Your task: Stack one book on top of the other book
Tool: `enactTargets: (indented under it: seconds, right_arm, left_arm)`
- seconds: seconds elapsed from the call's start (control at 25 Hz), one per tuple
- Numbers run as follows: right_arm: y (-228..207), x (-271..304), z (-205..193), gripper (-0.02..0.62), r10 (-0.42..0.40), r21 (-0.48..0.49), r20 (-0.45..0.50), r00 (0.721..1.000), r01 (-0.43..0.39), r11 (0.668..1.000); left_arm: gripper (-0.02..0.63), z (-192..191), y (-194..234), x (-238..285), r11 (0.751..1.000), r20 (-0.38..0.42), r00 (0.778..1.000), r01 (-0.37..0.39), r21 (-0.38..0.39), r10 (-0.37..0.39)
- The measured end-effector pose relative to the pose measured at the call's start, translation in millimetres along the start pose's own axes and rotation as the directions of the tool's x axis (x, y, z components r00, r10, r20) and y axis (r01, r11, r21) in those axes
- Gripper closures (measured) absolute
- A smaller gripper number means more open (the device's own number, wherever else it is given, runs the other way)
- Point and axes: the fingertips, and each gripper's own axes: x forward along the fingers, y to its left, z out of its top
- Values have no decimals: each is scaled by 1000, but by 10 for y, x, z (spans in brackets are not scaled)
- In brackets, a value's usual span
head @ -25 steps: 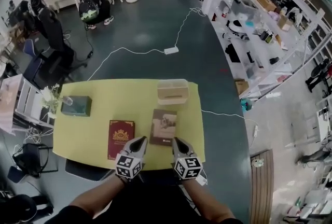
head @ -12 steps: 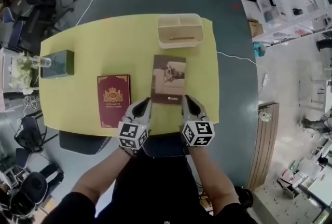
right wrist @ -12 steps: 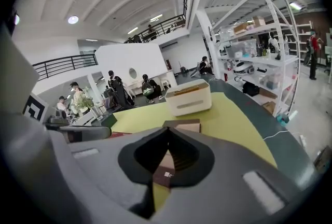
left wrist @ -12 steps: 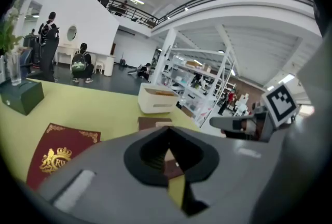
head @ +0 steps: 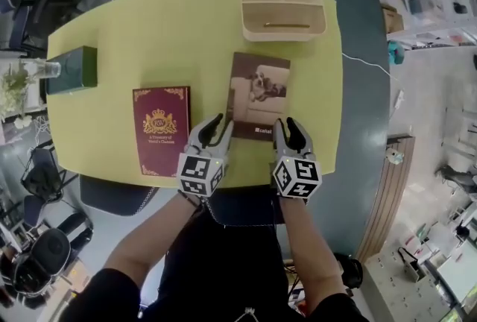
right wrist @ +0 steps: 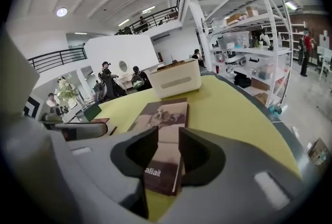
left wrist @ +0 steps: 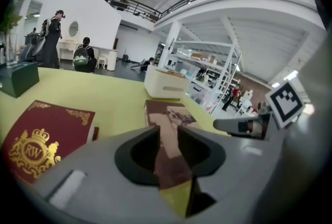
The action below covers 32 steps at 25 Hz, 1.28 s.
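Two books lie flat and apart on the yellow table (head: pixel 194 30): a dark red book (head: pixel 162 130) with a gold crest on the left, and a brown book (head: pixel 258 95) with a dog picture to its right. My left gripper (head: pixel 216 127) hovers at the brown book's near left corner and my right gripper (head: pixel 291 128) at its near right corner. The jaws of both are opening, with only a narrow gap and nothing held between them. In the left gripper view the brown book (left wrist: pixel 168 114) shows through the gap, with the red book (left wrist: pixel 41 135) on the left. The right gripper view shows the brown book (right wrist: pixel 161 114) just ahead.
A beige divided tray (head: pixel 283 10) stands at the table's far edge behind the brown book. A dark green box (head: pixel 71 69) and a vase of flowers (head: pixel 22 82) sit at the far left. The near table edge lies just under the grippers. People sit far off in the left gripper view.
Both grippers have dropped toward the table at the brown book's near end. Their jaws, shut before, now stand slightly parted. The view has tilted further down.
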Motion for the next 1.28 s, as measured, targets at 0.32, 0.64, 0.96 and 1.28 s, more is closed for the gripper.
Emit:
enactTargets:
  seconds: [0.32,0.64,0.96,1.28]
  right_arm:
    - [-123,335,-250,373,30,40,-58,998,-28,999]
    - [-110,447,-371,373,33,82,-78,996,-26,996]
    - [-53,445,-363,419,55,126,-73,996,-45,991]
    - [33,222,-120,420,50,137,-36,998,-45,990]
  left_arm:
    - [374,-287,160,360,998,-50,999,-20,-68,17]
    - [373,-445,149,501,996,-81,996,-30,-80,24]
    - [414,-433,123,500,994,-73,997,-33,-102,26]
    - [416,-137,-6,312,998,-19,999,-34,-54,33]
